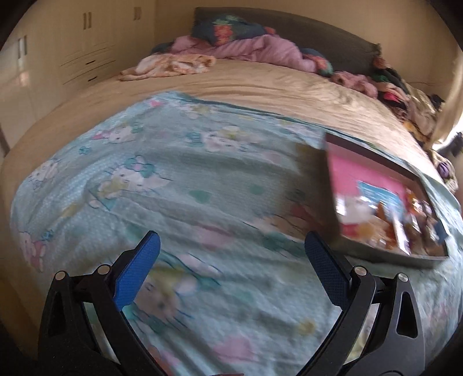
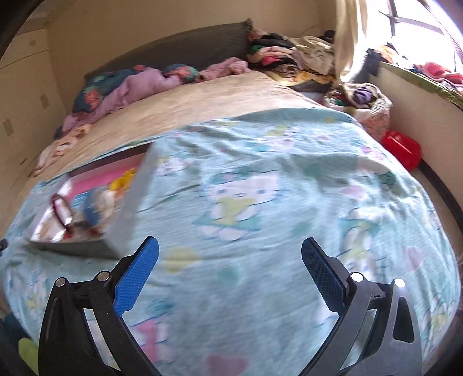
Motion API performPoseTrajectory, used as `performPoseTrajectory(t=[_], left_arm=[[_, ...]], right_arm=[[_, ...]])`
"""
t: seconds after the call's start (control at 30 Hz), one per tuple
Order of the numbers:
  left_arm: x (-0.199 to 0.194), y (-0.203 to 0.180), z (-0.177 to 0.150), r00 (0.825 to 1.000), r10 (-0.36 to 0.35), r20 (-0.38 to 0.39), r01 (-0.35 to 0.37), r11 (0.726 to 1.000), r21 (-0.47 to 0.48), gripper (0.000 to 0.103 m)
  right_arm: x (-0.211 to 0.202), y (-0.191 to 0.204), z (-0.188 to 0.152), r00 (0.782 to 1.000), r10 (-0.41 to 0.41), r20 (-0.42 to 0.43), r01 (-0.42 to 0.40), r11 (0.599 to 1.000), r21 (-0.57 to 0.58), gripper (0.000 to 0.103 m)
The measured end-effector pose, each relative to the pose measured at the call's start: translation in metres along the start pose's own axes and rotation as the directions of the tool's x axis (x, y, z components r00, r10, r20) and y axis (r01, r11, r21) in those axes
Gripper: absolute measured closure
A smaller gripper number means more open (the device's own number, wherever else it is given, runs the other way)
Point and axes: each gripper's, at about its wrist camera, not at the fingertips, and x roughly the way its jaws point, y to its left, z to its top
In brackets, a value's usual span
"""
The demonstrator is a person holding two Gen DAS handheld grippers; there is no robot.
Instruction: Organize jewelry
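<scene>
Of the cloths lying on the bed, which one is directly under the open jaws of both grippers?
The light blue cartoon-cat blanket, spread flat across the foot of the bed. The pink blanket and the beige patterned cloth lie crumpled far off at the headboard.

A wide bed [image 1: 231, 84] fills the room, dark headboard [image 1: 318, 37] at the far wall, cream cupboards [image 1: 58, 52] alongside, and daylight pouring through the window [image 2: 419, 26].

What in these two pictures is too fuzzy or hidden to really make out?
- Items in the tray, left wrist view: motion blur smears them into coloured patches.
- Same tray, right wrist view: a red ring-like thing shows; the rest is blurred, and the near wall hides part.
- Blanket print: blurred near the left claw and right claw.
</scene>
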Motion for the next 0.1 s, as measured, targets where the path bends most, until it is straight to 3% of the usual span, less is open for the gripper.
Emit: performPoseTrajectory(t=[0.1], left_arm=[[0.043, 0.046, 0.030, 0.995, 0.095, -0.027, -0.097, 0.992, -0.078, 0.010]], right_arm=[[0.037, -0.052, 0.023, 0.990, -0.141, -0.029, 0.142, 0.989, 0.047, 0.005]])
